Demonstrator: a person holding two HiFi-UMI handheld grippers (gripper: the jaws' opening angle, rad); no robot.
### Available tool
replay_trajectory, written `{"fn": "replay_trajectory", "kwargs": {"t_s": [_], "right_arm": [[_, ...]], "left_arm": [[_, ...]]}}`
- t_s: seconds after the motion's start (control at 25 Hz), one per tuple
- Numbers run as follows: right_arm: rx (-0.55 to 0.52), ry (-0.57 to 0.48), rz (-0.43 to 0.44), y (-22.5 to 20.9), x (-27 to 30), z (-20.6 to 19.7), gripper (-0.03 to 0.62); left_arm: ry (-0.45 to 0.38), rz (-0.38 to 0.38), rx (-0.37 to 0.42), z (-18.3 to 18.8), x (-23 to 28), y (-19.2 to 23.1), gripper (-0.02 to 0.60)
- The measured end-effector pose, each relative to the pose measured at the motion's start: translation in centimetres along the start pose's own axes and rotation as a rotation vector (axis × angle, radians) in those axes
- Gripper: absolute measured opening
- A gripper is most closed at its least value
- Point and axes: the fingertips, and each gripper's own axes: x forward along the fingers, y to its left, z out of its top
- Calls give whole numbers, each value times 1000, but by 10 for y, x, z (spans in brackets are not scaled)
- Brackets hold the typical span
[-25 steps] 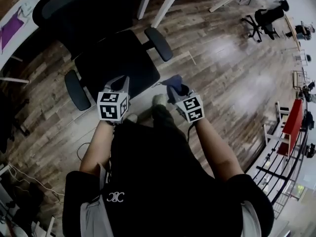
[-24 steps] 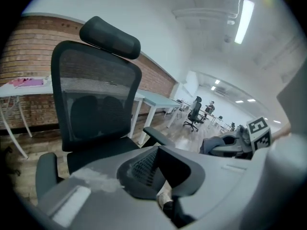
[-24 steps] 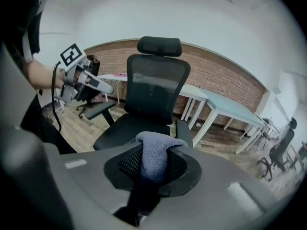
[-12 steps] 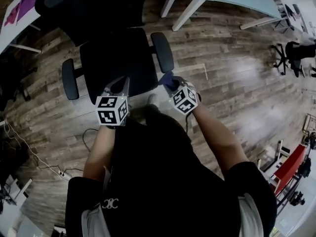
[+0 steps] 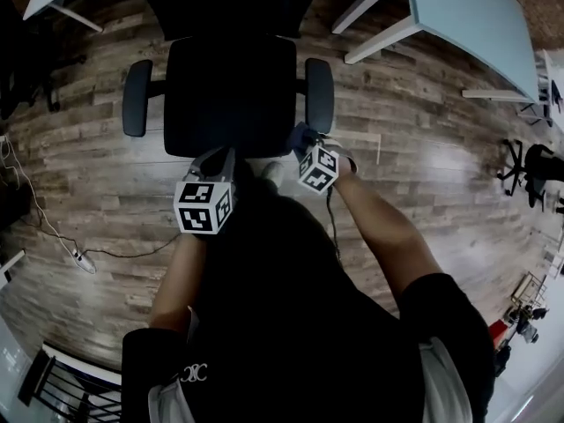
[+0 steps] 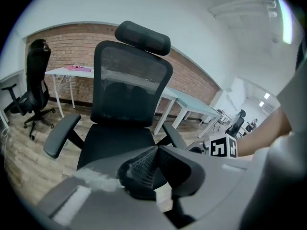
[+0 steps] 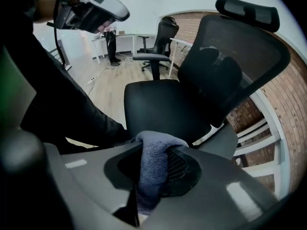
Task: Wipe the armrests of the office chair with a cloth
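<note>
The black mesh office chair sits square to the person (it stood askew before). The right gripper — clamped on a blue-grey cloth — has come near the right-hand armrest. The left gripper has its jaws together, empty. A white table stands beyond.

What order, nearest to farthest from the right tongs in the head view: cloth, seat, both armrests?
1. Cloth, held in the right tongs.
2. Right-hand armrest, just ahead.
3. Seat, in the middle.
4. Left-hand armrest, far side.
</note>
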Motion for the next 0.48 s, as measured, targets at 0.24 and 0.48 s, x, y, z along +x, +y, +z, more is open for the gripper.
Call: {"fn": "replay_trajectory", "kwargs": {"t_s": [0.24,0.48], "right_arm": [[2,131,4,-37,22,-12,71],[-30,266,50,-60,34,-15,71]], "left_arm": [[43,-56,-21,-5,9,10,6],[30,-122,-6,26,23,35,6]]}}
